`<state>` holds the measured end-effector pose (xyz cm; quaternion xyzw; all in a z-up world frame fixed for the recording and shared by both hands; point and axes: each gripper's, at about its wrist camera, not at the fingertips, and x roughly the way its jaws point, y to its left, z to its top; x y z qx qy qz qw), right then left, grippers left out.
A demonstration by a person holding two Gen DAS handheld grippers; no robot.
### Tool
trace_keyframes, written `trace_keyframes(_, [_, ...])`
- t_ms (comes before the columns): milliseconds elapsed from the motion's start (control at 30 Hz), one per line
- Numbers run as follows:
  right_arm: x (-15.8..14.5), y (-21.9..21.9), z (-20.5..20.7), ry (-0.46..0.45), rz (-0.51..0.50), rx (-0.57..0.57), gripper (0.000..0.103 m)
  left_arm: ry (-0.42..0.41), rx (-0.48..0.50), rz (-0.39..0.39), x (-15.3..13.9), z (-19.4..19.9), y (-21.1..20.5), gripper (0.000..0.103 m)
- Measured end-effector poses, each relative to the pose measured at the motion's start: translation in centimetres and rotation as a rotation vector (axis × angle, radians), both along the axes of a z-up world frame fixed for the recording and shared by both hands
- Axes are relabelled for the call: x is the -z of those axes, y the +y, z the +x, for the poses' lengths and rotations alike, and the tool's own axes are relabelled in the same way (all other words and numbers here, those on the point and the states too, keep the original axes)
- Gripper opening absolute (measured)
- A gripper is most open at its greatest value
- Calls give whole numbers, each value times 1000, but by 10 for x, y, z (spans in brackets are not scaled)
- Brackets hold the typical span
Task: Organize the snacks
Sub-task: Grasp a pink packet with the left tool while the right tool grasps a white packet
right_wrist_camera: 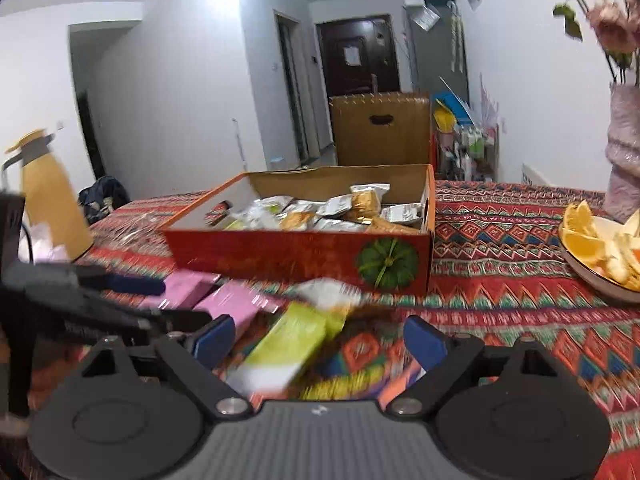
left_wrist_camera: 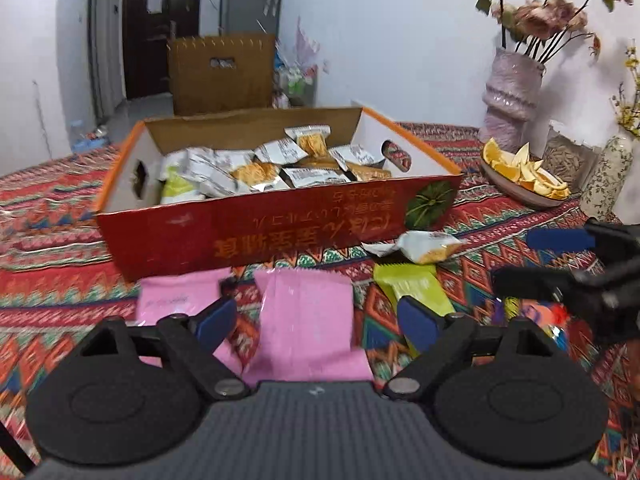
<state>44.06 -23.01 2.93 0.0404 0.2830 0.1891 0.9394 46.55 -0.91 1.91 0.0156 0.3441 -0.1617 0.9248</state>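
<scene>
Red snack box [left_wrist_camera: 280,216], pink packets [left_wrist_camera: 306,312] near open left gripper [left_wrist_camera: 320,322]

Home living area, patterned tablecloth [left_wrist_camera: 500,216], flower vase [left_wrist_camera: 510,88], orange-peel dish [left_wrist_camera: 516,192], front door [right_wrist_camera: 358,56], thermos jug [right_wrist_camera: 52,200]

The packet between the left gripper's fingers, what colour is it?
Plain pink. The packet lies on the tablecloth before the left gripper, clearest in the left wrist view.

I see a table under a red patterned cloth [left_wrist_camera: 60,216], with a red cardboard box [left_wrist_camera: 256,232] near its middle. Before the box lie two pink packets [left_wrist_camera: 308,320], a green packet [left_wrist_camera: 416,288] and a white one [left_wrist_camera: 420,246]. Toward the right edge stand a dish of orange pieces [left_wrist_camera: 520,176] and a pink vase [left_wrist_camera: 510,92]; a yellow jug [right_wrist_camera: 52,200] stands at the left edge.
</scene>
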Motion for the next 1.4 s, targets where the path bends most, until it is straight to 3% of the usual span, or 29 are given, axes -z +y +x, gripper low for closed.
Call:
trace_keyframes(67, [5, 3, 26, 23, -6, -4, 88, 40, -6, 9, 9, 17, -2, 81])
trace_keyframes(100, [10, 5, 38, 45, -10, 8, 83, 51, 1, 6, 13, 22, -2, 80])
trace_keyframes(200, [22, 11, 67, 98, 8, 10, 82, 73, 22, -14, 25, 31, -3, 79])
trace_keyframes(267, [27, 20, 78, 101, -1, -1, 76, 53, 20, -9, 30, 31, -3, 74])
trace_keyframes(333, [33, 26, 86, 105, -6, -25, 60, 33, 25, 34, 30, 30, -4, 62])
trace_keyframes(433, [38, 30, 87, 111, -23, -58, 55, 41, 25, 5, 28, 30, 1, 62])
trace_keyframes(500, [40, 36, 85, 94, -107, -62, 42, 42, 26, 3, 28, 29, 1, 62])
trace_keyframes(533, [42, 38, 82, 82, -133, -70, 41, 44, 24, -1, 28, 29, 1, 62])
trace_keyframes(733, [37, 33, 72, 56, -155, -65, 27, 48, 19, 0, 26, 25, 3, 61])
trace_keyframes(833, [30, 32, 61, 15, -173, -70, 10, 58, 15, -18, 25, 19, 6, 61])
trace_keyframes(1033, [12, 26, 37, -33, -144, -65, 8, -19, -33, -35, -3, -6, 11, 61])
trace_keyframes(1267, [-17, 7, -42, -111, -57, -33, 8, -81, -117, -127, -34, -96, 33, 61])
trace_keyframes(1400, [-18, 4, -95, -94, -30, -56, 8, -49, -172, -165, -32, -144, 42, 61])
